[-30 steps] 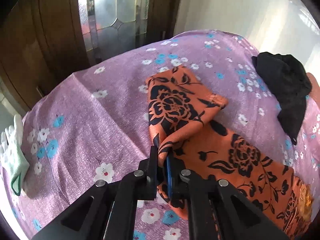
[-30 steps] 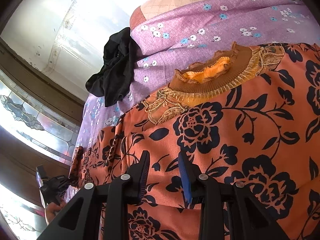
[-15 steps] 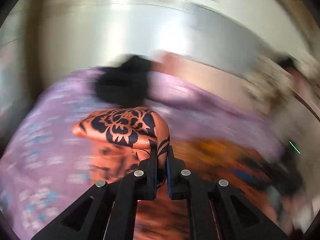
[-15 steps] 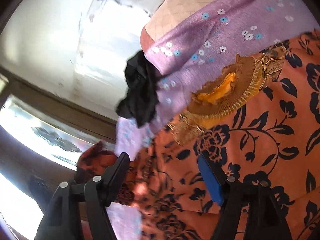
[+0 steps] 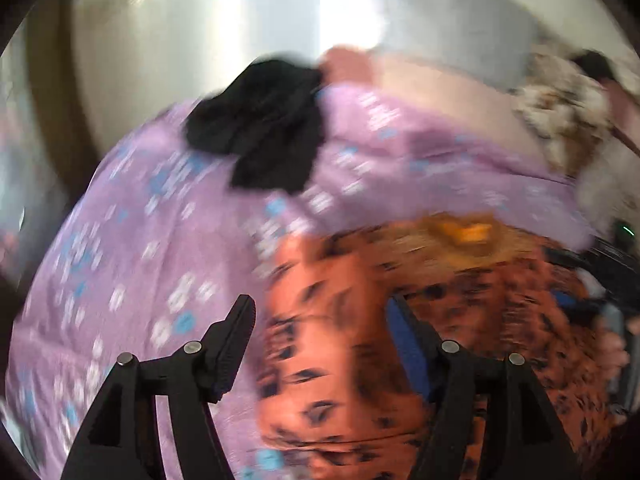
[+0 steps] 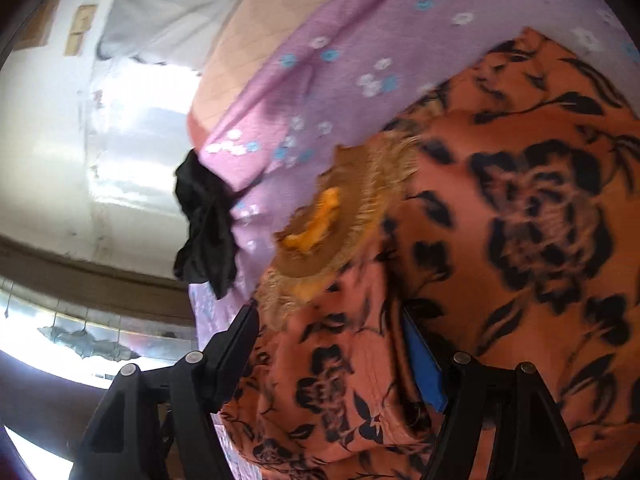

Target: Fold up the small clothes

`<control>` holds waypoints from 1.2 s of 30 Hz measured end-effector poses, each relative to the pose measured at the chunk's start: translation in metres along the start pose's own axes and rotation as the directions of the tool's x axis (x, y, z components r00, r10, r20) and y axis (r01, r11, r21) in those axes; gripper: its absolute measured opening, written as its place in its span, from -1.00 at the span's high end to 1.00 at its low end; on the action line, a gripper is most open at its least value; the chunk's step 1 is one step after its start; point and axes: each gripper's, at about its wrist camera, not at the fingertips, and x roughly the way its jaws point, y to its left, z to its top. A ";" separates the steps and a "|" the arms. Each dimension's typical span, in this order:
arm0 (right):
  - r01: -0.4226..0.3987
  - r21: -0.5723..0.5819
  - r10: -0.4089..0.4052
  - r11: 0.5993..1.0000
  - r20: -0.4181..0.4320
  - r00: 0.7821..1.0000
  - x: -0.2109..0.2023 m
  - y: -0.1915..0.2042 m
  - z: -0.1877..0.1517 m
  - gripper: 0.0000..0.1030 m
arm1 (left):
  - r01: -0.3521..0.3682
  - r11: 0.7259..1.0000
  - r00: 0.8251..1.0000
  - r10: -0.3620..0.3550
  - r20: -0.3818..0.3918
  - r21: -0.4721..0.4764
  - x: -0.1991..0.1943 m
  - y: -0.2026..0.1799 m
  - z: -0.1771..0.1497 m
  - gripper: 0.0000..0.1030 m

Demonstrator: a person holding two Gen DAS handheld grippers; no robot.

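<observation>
Orange flowered dress (image 5: pixel 360 360) lies folded over once; my left claw (image 5: pixel 320 340) has just opened, dropping it. My right claw (image 6: pixel 332 364) gapes too. Next, regrip an edge.

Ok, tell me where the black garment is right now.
The black garment lies bunched at the far edge of the purple floral sheet, beyond the orange flowered garment; in the right wrist view it sits left of centre.

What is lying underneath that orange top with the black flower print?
The orange black-flowered top lies on a purple bedsheet with small white and blue flowers, which shows around it. What the sheet looks like under the top is covered.
</observation>
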 end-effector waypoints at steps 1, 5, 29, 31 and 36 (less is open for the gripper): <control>0.011 0.013 -0.011 1.000 -0.025 1.000 0.002 -0.005 0.001 -0.40 | -0.023 0.999 0.999 0.022 -0.030 -0.040 0.008 0.010 -0.002 -0.34; 0.031 0.036 -0.028 0.999 -0.092 0.995 0.020 -0.018 -0.002 -0.12 | -0.068 0.984 0.990 0.046 -0.131 -0.167 0.030 0.035 -0.013 -0.34; 0.307 0.213 -0.355 0.928 0.244 0.903 -0.076 -0.072 0.051 0.45 | -0.183 0.981 0.971 0.190 -0.148 0.061 0.057 -0.039 -0.026 -0.34; 0.348 0.226 -0.411 0.910 0.364 0.836 -0.099 -0.067 0.049 -0.24 | -0.201 0.976 0.962 0.213 -0.171 0.082 0.063 -0.042 -0.029 -0.34; 0.238 0.122 -0.267 0.964 0.480 0.835 -0.111 -0.047 0.042 -0.34 | -0.195 0.979 0.967 0.202 -0.157 0.060 0.060 -0.043 -0.027 -0.34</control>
